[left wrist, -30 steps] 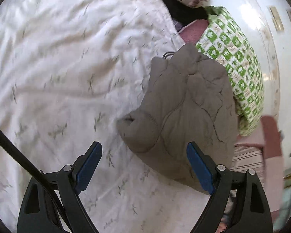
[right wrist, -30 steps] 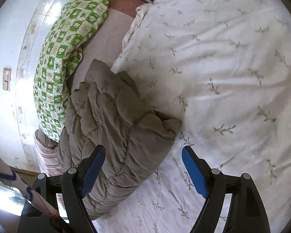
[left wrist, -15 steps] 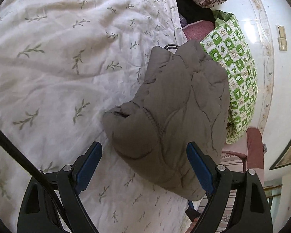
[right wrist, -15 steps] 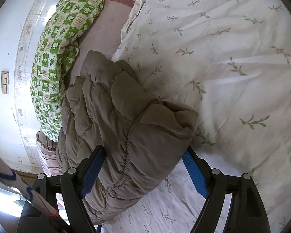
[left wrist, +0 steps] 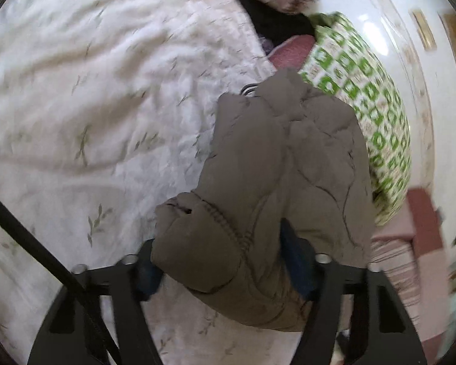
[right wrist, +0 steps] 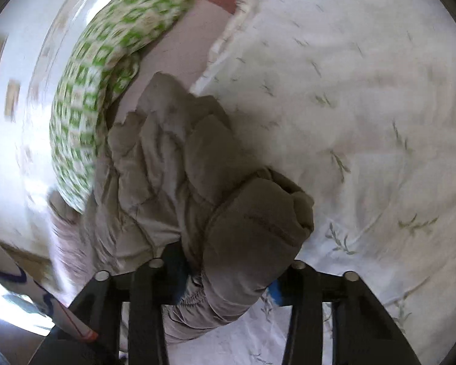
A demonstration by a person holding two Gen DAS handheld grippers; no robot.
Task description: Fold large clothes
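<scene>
Gripping puffy quilted taupe jacket [left wrist: 276,182]

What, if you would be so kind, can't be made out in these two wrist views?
- Left gripper pads, left wrist view: buried under the padded grey-brown quilted jacket.
- Right gripper pads, right wrist view: covered by the same jacket.
- Green-and-white checked pillow print: motion-blurred.
- Jacket's near hem: cut off behind the gripper frames.

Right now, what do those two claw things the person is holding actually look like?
Both are black plastic frames with open cut-outs and silver bolt heads. The left gripper and right gripper each have two fingers faced with blue pads. A black cable runs across the left one's view.
</scene>
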